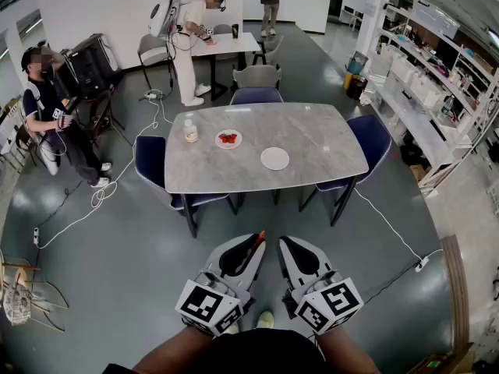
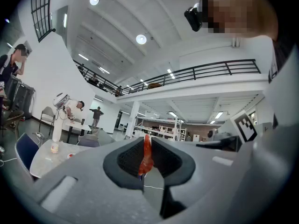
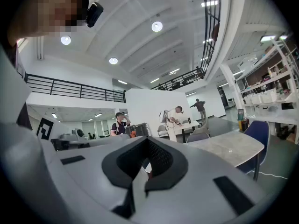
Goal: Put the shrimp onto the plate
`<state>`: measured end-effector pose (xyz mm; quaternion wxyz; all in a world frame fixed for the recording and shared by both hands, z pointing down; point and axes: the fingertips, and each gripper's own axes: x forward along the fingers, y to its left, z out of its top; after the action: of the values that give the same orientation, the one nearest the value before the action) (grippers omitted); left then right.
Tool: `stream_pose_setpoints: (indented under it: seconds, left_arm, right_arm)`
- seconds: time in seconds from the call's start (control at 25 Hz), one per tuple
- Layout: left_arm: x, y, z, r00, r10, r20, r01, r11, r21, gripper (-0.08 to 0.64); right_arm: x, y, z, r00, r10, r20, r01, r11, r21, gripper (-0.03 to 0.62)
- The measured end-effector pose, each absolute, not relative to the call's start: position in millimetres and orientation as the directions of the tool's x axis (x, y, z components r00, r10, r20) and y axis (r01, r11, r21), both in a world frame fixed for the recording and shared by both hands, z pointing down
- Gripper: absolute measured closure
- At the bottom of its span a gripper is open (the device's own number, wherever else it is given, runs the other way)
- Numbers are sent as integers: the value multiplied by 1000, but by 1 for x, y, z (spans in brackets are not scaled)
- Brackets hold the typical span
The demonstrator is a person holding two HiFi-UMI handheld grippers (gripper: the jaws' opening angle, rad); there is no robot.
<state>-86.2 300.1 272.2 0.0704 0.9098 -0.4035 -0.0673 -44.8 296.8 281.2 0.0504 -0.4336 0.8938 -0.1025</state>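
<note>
My left gripper (image 1: 254,245) is held low over the floor, well short of the table, and is shut on a red-orange shrimp (image 1: 256,243). In the left gripper view the shrimp (image 2: 146,154) stands upright, pinched between the dark pads. My right gripper (image 1: 284,245) hangs beside it, shut with nothing in it; the right gripper view shows its jaws (image 3: 147,166) closed and empty. On the grey table (image 1: 312,142) lie an empty white plate (image 1: 274,158) and a small plate with red shrimp (image 1: 228,139).
A small white jar (image 1: 190,132) stands left of the shrimp plate. Blue chairs (image 1: 150,162) ring the table. Cables (image 1: 101,193) trail on the floor at left and right. A person (image 1: 47,107) stands at left, two others beyond. Shelving (image 1: 437,92) lines the right.
</note>
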Motion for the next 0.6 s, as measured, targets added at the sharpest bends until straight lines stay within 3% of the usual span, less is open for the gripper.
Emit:
stream_pose_setpoints:
  seconds: [0.6]
  left_arm:
    - [-80,309,276,665,-744,-65,-729,-666,156,503]
  right_arm:
    - [-44,308,287,-643,-766,-3,-743,625,-238,592]
